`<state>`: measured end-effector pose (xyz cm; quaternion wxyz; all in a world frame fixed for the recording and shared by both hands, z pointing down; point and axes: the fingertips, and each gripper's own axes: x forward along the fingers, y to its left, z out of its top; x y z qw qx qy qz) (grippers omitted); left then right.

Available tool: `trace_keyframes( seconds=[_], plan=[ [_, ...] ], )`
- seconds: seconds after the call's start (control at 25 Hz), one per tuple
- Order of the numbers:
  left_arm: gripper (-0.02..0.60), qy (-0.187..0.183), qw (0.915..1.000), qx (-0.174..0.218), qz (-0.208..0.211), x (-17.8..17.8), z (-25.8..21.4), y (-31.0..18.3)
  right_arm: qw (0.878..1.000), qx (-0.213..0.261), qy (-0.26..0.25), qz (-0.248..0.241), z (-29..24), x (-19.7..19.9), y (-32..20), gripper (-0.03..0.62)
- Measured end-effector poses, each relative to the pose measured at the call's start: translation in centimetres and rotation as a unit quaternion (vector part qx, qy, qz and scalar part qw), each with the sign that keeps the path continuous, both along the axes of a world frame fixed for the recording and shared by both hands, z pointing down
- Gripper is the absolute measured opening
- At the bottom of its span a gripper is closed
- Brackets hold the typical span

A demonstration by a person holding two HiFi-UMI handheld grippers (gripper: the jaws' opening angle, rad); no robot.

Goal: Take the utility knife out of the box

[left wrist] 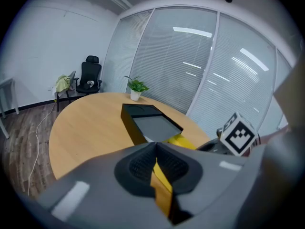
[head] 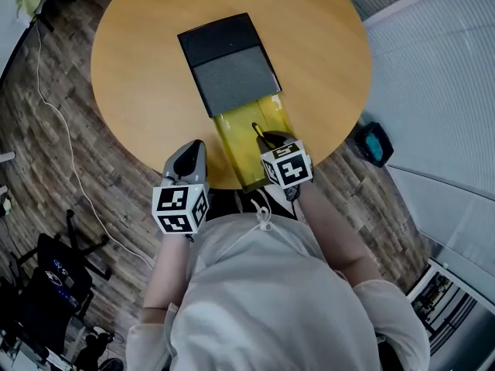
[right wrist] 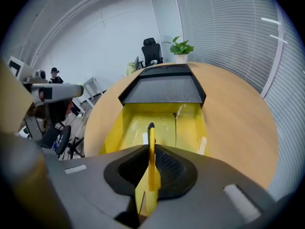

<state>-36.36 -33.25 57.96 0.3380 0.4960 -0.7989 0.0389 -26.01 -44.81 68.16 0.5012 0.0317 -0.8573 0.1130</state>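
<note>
right gripper [head: 272, 141] pinched utility knife [right wrist: 150, 136] | knife's long axis along yellow tray [head: 234, 141], toward black box [head: 224, 52] | left gripper [left wrist: 155, 151] clamped on tray wall at surface's near edge

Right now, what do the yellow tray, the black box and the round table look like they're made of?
The yellow tray: probably tinted plastic, glossy and slightly see-through; bright streaks of light run across it. The black box: matte card or plastic, no glare; cannot tell which. The table: wood or wood-look laminate, satin, faint grain.
</note>
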Motion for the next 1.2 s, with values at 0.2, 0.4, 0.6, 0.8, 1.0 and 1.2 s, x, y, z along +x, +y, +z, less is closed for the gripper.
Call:
trace_keyframes(
  seconds=[0.2, 0.4, 0.6, 0.8, 1.0, 1.2],
  plan=[
    [0.006, -0.029, 0.9993, 0.020, 0.007, 0.1, -3.0, -1.3, 0.997, -0.002, -0.073, 0.032, -5.6, -0.6, -1.3, 0.046],
    [0.006, -0.054, 0.9970, 0.052, 0.018, 0.9, -7.0, -3.6, 0.985, 0.001, -0.161, 0.069, -11.8, -1.4, -3.1, 0.046],
    [0.006, -0.102, 0.9900, 0.087, 0.042, 0.3, -11.7, -6.7, 0.967, 0.009, -0.240, 0.091, -17.9, -3.0, -5.2, 0.046],
    [0.006, -0.137, 0.9816, 0.127, 0.040, 0.1, -16.5, -7.6, 0.945, 0.022, -0.314, 0.092, -24.5, -3.2, -5.8, 0.046],
    [0.006, -0.174, 0.9713, 0.155, 0.048, 1.6, -21.6, -7.7, 0.917, 0.052, -0.386, 0.087, -31.7, -1.4, -5.5, 0.046],
    [0.006, -0.199, 0.9646, 0.164, 0.057, 1.8, -23.4, -8.5, 0.908, 0.081, -0.402, 0.082, -33.2, -1.1, -6.2, 0.046]
  ],
)
